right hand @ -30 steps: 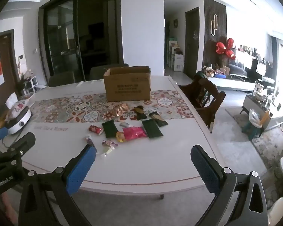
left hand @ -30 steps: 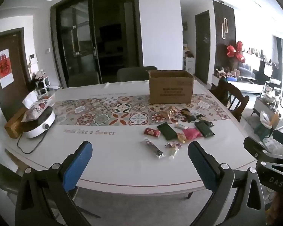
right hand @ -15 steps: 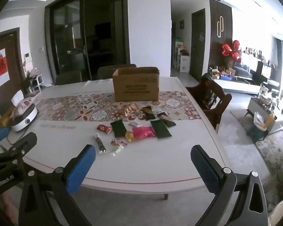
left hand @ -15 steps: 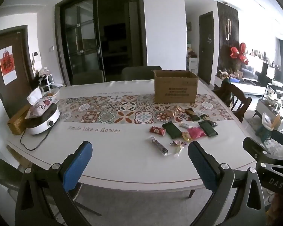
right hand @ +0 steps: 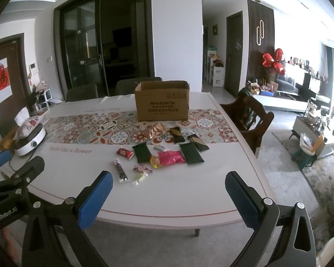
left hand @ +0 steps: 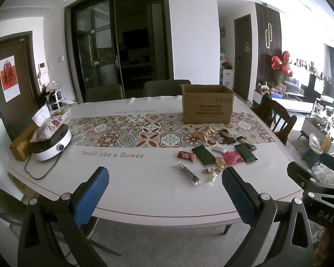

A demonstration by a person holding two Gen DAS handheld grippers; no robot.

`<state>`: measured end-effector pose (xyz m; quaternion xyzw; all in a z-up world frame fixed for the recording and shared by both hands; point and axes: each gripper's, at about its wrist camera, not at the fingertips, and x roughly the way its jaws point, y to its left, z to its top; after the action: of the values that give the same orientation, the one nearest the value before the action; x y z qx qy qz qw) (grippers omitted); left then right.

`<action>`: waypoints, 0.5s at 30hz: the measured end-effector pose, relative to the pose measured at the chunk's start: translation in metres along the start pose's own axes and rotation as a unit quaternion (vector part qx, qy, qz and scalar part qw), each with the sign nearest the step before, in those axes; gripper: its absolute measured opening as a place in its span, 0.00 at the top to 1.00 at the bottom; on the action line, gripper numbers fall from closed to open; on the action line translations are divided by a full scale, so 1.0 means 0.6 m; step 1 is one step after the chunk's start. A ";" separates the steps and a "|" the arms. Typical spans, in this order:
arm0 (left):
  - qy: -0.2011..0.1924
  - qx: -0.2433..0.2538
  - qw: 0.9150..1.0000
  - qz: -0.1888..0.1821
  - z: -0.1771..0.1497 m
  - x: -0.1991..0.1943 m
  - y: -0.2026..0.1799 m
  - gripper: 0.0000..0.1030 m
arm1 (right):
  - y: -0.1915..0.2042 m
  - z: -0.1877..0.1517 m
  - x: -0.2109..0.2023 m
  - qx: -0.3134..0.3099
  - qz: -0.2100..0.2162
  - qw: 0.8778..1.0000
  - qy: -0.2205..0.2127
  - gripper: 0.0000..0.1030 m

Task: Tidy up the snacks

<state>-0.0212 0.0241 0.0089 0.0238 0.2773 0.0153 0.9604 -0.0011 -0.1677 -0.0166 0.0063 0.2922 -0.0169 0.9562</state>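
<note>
1. Left wrist view: the left hand-held gripper [left hand: 164,191] hangs off the near edge of the worktop [left hand: 127,184], jaws spread wide, holding nothing.
2. Right wrist view: the right hand-held gripper [right hand: 169,194] is likewise wide open and empty.
3. Snacks [right hand: 160,153] lie loose near the middle of the worktop, just in front of an open cardboard box [right hand: 162,102] (probably where they go).
4. Judged step: the approach; nothing is gripped yet.
5. Next move calls for reaching forward and down over one packet, perhaps the long dark bar [right hand: 120,170] nearest the edge, then closing on it.
</note>
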 end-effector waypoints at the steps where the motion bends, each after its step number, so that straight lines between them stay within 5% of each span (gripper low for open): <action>1: 0.000 0.000 1.000 0.000 0.001 -0.001 0.001 0.00 | 0.000 0.000 -0.001 0.000 0.000 1.000 0.000 0.01; 15: -0.001 0.001 1.000 0.000 0.000 -0.001 0.000 0.00 | 0.000 0.001 -0.002 -0.001 0.000 1.000 -0.002 0.01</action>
<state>-0.0216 0.0240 0.0093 0.0245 0.2769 0.0154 0.9605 -0.0016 -0.1677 -0.0156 0.0059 0.2903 -0.0163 0.9568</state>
